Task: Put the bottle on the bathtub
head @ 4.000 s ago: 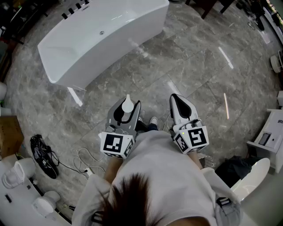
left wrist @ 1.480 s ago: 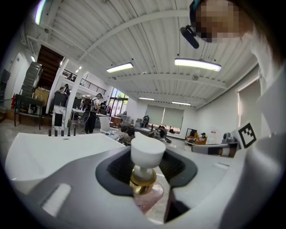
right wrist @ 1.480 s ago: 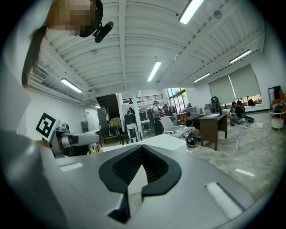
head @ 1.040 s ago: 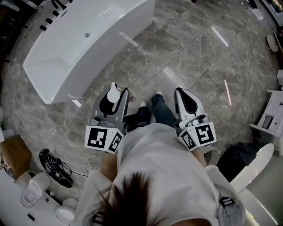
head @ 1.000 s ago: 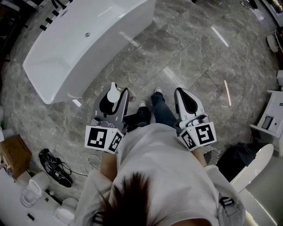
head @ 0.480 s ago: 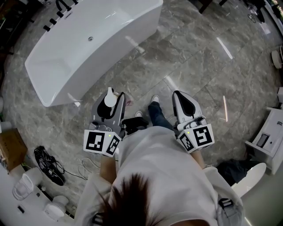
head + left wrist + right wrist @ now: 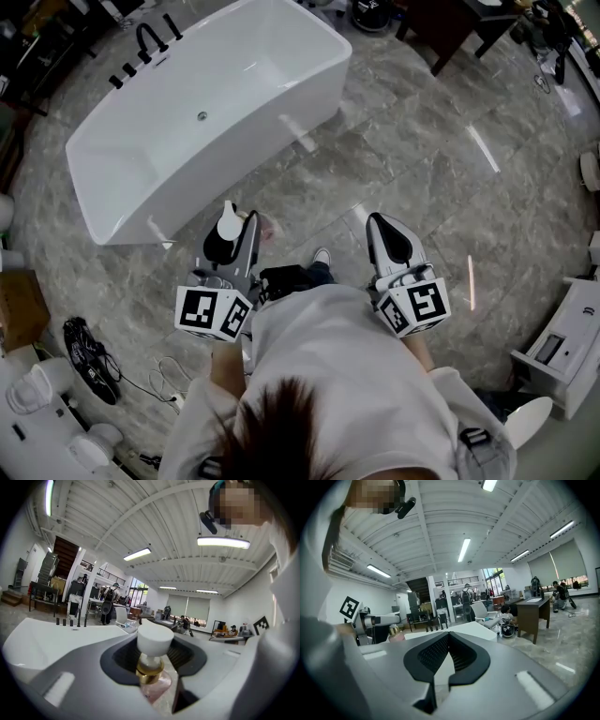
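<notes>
A white freestanding bathtub (image 7: 150,178) stands on the marble floor at the upper left of the head view. My left gripper (image 7: 238,223) is shut on a bottle with a white cap (image 7: 228,226), held upright a short way off the tub's near side. The left gripper view shows that bottle (image 7: 155,638) with its gold collar and pinkish body between the jaws, and the tub's rim (image 7: 42,639) beyond. My right gripper (image 7: 382,225) is shut with nothing in it, to the right. In the right gripper view its jaws meet at the right gripper (image 7: 448,638), with the bathtub (image 7: 464,629) ahead.
Black taps (image 7: 142,42) line the tub's far rim. A dark table (image 7: 459,21) stands at the top right. White fixtures (image 7: 37,384), a cardboard box (image 7: 17,305) and black cables (image 7: 89,345) lie at the left, another white fixture (image 7: 562,342) at the right. The person's shoe (image 7: 322,257) sits between the grippers.
The person has walked nearer the bathtub, and more of it now shows in the head view. Both grippers keep their pose, the left still holding the bottle.
</notes>
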